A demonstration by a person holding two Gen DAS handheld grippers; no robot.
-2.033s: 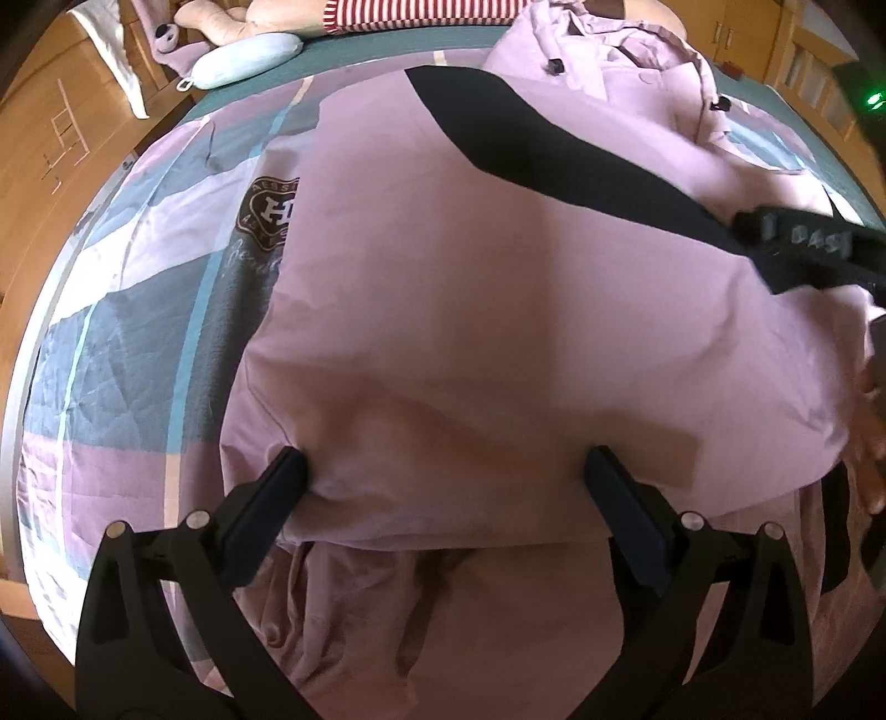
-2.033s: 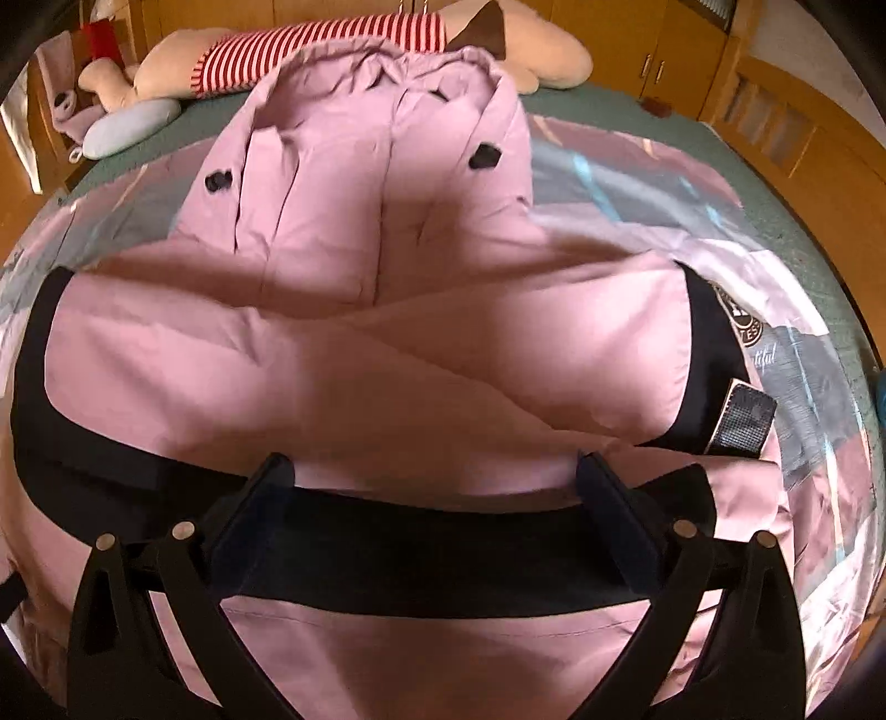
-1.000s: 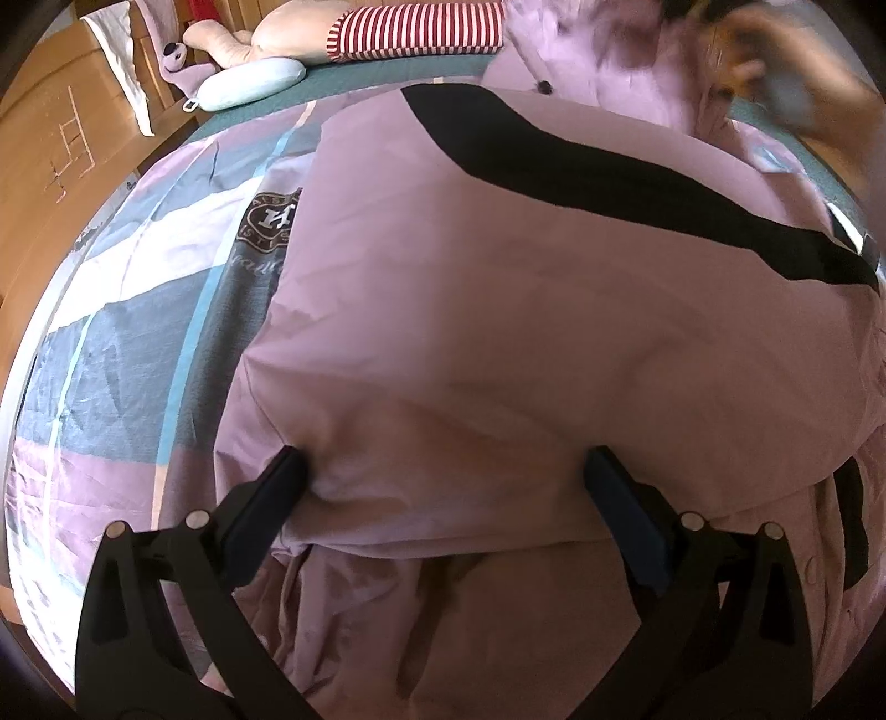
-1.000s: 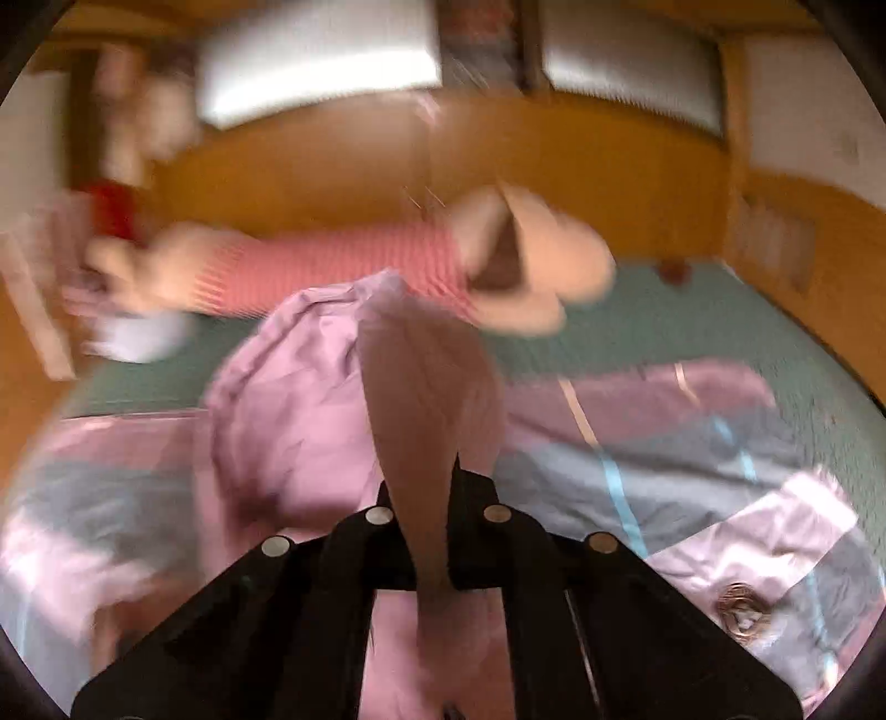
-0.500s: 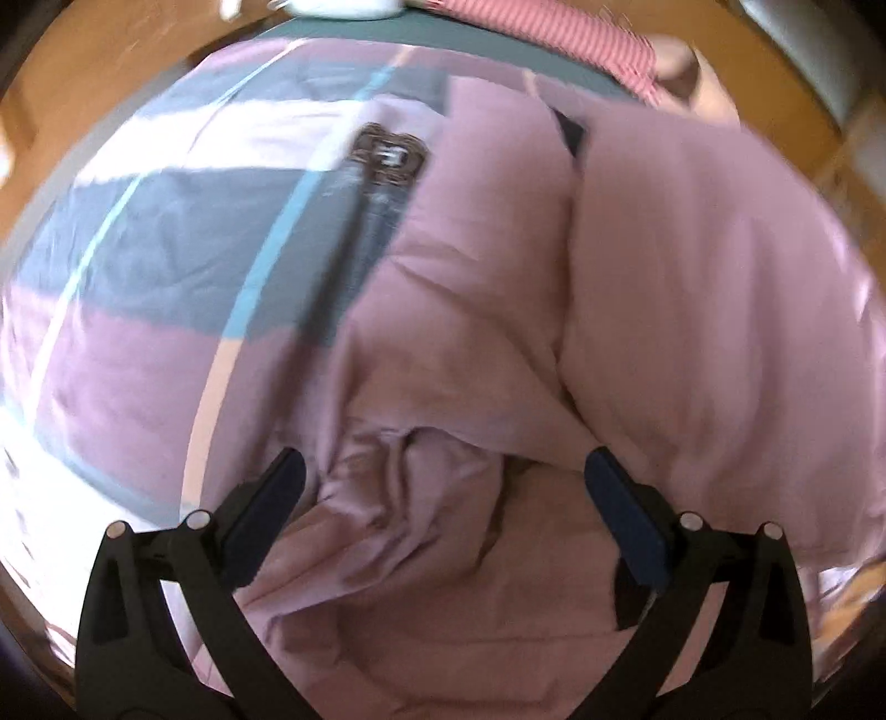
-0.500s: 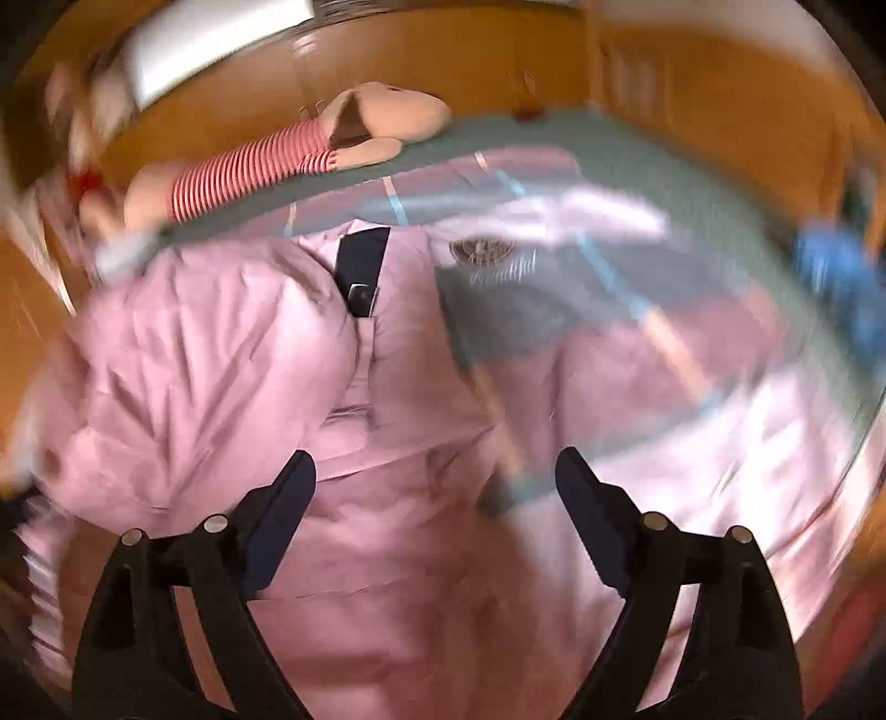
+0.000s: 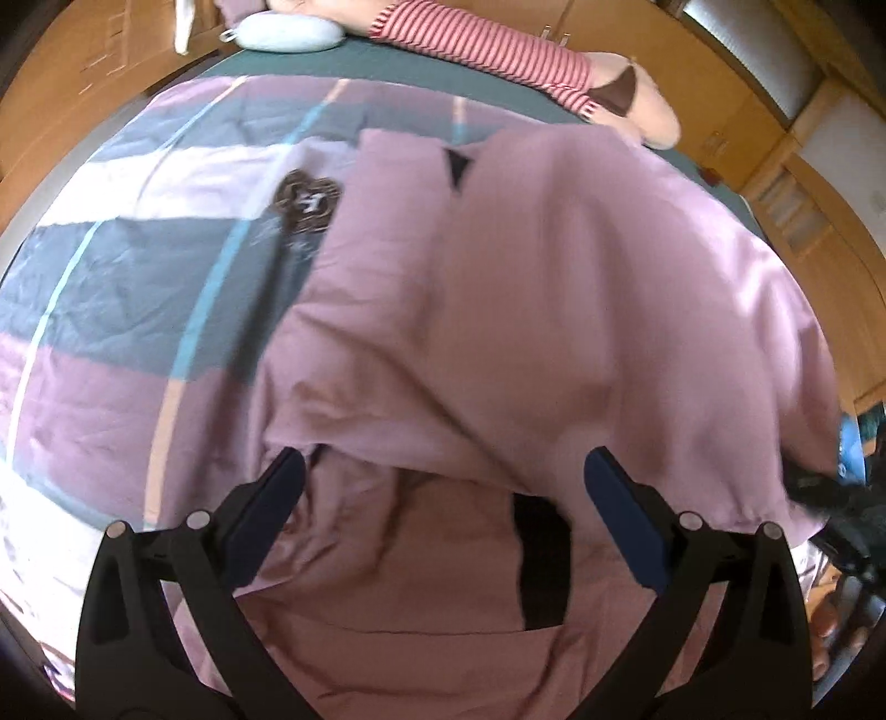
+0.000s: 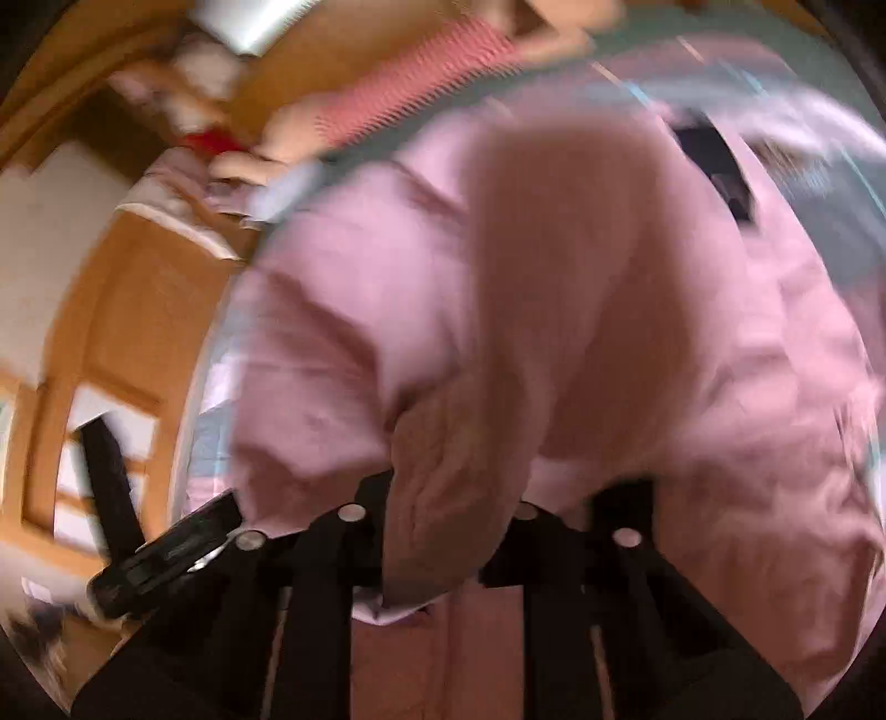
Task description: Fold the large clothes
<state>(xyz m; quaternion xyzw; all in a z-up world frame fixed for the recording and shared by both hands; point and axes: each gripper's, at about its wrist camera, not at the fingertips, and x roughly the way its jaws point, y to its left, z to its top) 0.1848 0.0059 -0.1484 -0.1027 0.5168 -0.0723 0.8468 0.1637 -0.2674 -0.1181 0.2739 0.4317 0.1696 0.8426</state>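
A large pink jacket (image 7: 554,310) with black trim lies bunched on the bed. My left gripper (image 7: 443,498) is open above its near edge, with a fold of pink cloth and a black strip (image 7: 540,559) between the fingers, not clamped. In the blurred right wrist view my right gripper (image 8: 448,526) is shut on a thick fold of the pink jacket (image 8: 498,343), which rises from between the jaws. The other gripper (image 8: 160,554) shows at the lower left there.
The bed has a checked pink, grey and white quilt (image 7: 138,310) with a round emblem (image 7: 307,202). A striped plush toy (image 7: 498,50) and a pale blue pillow (image 7: 282,33) lie at the head. Wooden cabinets (image 7: 797,183) stand beyond the bed.
My right gripper was open half a second ago and has now closed on a fold of the jacket. The jacket has been folded over into a bulkier heap. My left gripper stays open.
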